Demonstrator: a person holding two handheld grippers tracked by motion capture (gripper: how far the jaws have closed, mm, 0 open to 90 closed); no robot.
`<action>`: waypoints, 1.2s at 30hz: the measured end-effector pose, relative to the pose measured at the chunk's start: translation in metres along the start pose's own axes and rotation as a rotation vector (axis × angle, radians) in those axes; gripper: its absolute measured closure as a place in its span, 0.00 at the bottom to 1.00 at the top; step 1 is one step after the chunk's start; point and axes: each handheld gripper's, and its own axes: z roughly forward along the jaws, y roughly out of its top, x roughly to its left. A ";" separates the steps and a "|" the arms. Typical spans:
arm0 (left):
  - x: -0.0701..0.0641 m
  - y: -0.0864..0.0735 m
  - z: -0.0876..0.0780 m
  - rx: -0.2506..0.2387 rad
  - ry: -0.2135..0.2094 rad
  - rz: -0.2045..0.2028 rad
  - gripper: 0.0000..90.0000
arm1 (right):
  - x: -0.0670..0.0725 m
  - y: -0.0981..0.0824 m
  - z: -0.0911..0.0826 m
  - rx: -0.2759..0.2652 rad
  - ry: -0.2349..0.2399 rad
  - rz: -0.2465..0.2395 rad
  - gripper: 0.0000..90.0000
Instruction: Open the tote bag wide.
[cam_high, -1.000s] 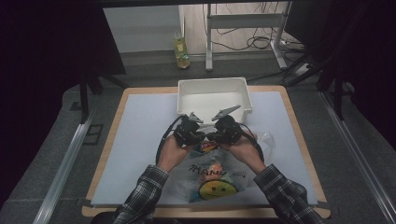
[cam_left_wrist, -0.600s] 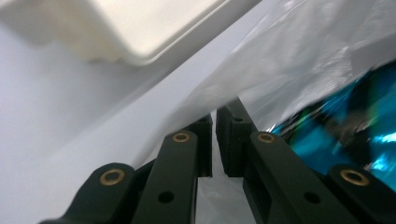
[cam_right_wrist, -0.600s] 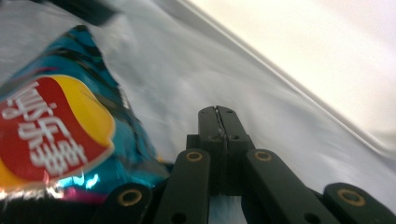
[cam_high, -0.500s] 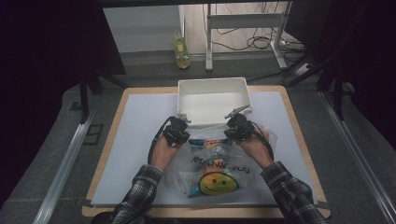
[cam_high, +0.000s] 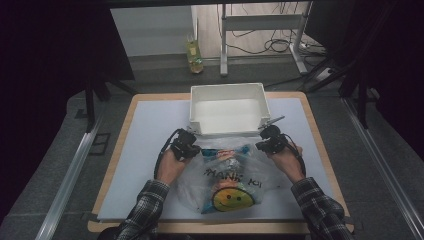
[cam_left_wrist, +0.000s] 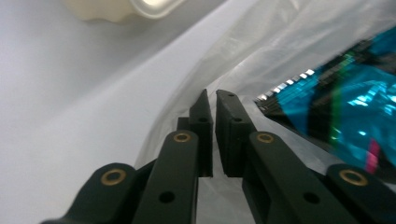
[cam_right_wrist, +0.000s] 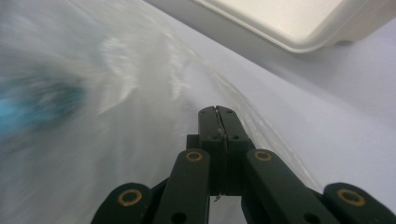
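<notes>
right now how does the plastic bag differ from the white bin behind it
The plastic bag is soft, see-through and crumpled; the white bin is rigid, opaque and box-shaped. The bag holds a blue packet and carries a yellow smiley print; the bin looks empty and plain. The bag's upper corners are pinched by the left gripper and right gripper; nothing grips the bin. Both rest on the pale mat.

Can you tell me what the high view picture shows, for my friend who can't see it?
A person's left gripper and right gripper, both shut, pinch the two top corners of a clear plastic bag with a yellow smiley face. The bag lies on a pale mat, just in front of a white bin.
</notes>
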 end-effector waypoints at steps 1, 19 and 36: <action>-0.001 -0.003 -0.004 -0.005 -0.022 0.005 0.97 | 0.004 -0.001 -0.016 -0.059 0.033 0.001 0.99; -0.011 -0.013 -0.005 -0.037 -0.050 -0.002 0.96 | 0.040 -0.007 -0.017 0.017 0.026 -0.065 0.99; -0.009 -0.010 0.008 -0.013 -0.039 0.002 0.96 | -0.004 0.015 0.032 0.054 0.002 0.062 0.99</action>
